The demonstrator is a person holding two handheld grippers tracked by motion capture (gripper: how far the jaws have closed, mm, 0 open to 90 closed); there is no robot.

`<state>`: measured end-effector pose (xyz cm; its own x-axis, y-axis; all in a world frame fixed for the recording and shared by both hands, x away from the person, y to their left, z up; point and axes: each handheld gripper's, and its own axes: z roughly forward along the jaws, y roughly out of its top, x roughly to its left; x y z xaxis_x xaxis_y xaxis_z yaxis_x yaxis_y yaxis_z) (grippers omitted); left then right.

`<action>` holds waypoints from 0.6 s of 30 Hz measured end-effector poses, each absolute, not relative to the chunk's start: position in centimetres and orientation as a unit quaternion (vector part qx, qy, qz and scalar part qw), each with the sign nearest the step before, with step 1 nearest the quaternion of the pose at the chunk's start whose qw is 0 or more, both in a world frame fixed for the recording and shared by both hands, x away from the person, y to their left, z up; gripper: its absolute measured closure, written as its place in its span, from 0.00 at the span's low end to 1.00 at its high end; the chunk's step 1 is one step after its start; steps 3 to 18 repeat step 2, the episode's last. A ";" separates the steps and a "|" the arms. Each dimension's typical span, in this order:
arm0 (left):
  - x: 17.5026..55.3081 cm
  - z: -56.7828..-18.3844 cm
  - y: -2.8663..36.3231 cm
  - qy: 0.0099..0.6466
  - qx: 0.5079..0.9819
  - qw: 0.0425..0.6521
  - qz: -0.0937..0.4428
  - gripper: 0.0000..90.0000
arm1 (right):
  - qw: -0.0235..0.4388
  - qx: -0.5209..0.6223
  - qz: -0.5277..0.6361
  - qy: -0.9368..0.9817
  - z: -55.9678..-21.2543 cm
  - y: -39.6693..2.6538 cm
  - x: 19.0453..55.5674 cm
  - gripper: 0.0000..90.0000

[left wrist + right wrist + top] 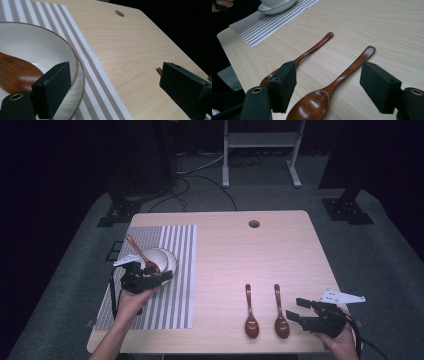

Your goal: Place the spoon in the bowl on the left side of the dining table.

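The right tool [296,309] hangs low over the bench [235,265] with its jaws spread wide and holding nothing; the nearer spoon [332,86] lies flat between them, a second spoon [307,52] just beyond its left jaw. The left tool [162,276] gapes open too, one jaw inside the bowl [45,47], beside the spoon in the bowl [17,73].

A striped placemat [170,285] lies on the left of the light wooden table [235,265], which has a round hole [254,224] near its far edge.
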<state>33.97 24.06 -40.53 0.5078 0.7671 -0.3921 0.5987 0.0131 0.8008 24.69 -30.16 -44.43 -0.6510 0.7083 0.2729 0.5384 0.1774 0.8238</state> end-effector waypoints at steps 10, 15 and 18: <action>33.8 -40.7 23.7 0.485 0.701 0.517 0.079 0.10 | 0.086 0.409 0.494 0.762 -44.4 -30.2 24.7 0.31; 33.8 -40.7 23.7 0.485 0.701 0.517 0.079 0.10 | 0.086 0.409 0.494 0.762 -44.4 -30.2 24.7 0.31; 33.8 -40.7 23.7 0.485 0.701 0.517 0.079 0.10 | 0.086 0.409 0.494 0.762 -44.4 -30.2 24.7 0.31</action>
